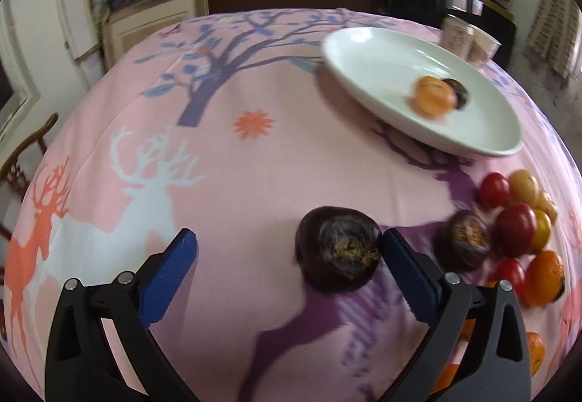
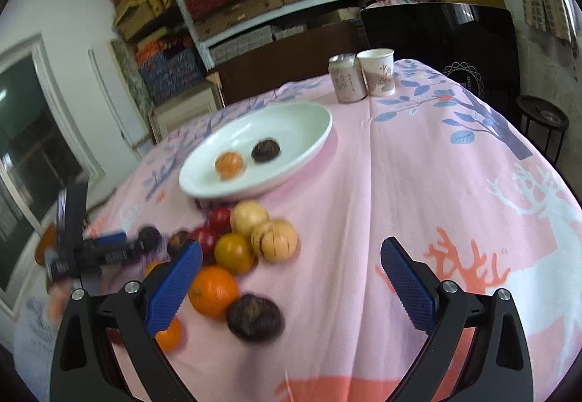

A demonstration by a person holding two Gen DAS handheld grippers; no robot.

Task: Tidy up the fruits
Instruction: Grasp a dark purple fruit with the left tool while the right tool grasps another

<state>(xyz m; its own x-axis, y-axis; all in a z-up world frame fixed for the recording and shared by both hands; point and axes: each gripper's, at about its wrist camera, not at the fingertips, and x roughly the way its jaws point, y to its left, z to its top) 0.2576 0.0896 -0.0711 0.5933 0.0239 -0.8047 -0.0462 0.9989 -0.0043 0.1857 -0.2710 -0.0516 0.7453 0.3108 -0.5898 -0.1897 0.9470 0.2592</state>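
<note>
A white oval plate (image 1: 356,49) (image 2: 313,122) holds an orange (image 1: 433,96) (image 2: 228,164) and a dark purple fruit (image 1: 459,92) (image 2: 265,150). My left gripper (image 1: 289,249) is open; a dark purple fruit (image 1: 338,254) lies on the cloth between its fingers, against the right finger (image 1: 407,274). A pile of loose fruit (image 1: 516,223) (image 2: 240,238) lies to its right: red, yellow, orange and dark ones. My right gripper (image 2: 291,278) is open and empty above the cloth, with an orange (image 2: 214,290) and a dark fruit (image 2: 254,317) near its left finger. The left gripper shows blurred in the right wrist view (image 2: 105,249).
A pink tablecloth (image 1: 254,183) with deer and tree prints covers the table. A can (image 2: 345,78) and a paper cup (image 2: 378,71) stand at the far edge behind the plate. Shelves and a cabinet stand beyond. A wooden chair (image 1: 25,154) is at the table's left.
</note>
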